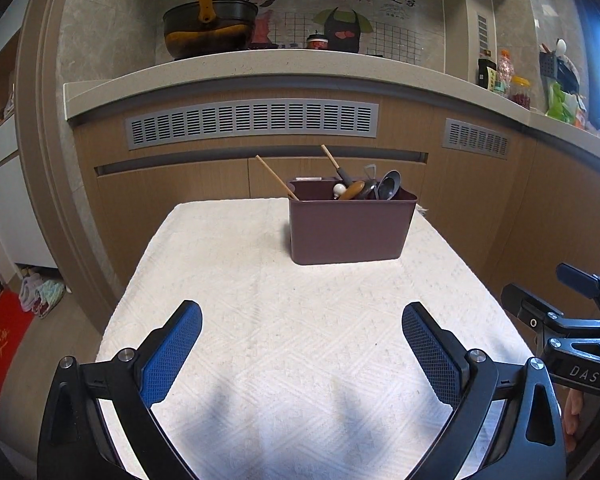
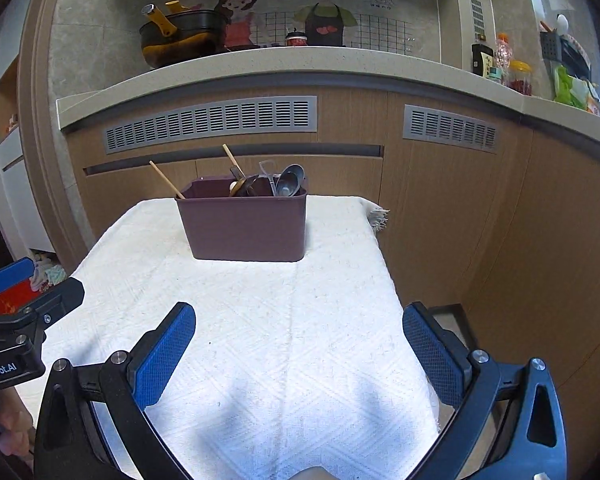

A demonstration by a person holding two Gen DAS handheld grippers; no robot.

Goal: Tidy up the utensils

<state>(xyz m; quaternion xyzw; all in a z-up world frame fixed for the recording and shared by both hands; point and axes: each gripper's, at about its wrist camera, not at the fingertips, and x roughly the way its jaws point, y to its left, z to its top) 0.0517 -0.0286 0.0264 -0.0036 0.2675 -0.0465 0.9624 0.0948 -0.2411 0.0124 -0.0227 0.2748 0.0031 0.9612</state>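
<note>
A dark maroon plastic bin [image 1: 350,230] stands at the far end of the table, also in the right wrist view [image 2: 244,228]. It holds several utensils: wooden chopsticks [image 1: 276,178], a wooden-handled tool [image 1: 334,162], a metal spoon [image 1: 390,186] and a spoon [image 2: 290,182]. My left gripper [image 1: 302,320] is open and empty, low over the near part of the cloth. My right gripper [image 2: 299,320] is open and empty, also at the near end. Each gripper shows at the other view's edge: the right one [image 1: 572,320], the left one [image 2: 24,320].
A white textured cloth [image 1: 284,320] covers the table. Behind it are wooden cabinets with grey vents [image 1: 252,122] and a stone counter [image 1: 260,64] carrying a black pot [image 1: 208,28], jars and bottles [image 1: 504,76]. The floor at left has a red mat [image 1: 0,352].
</note>
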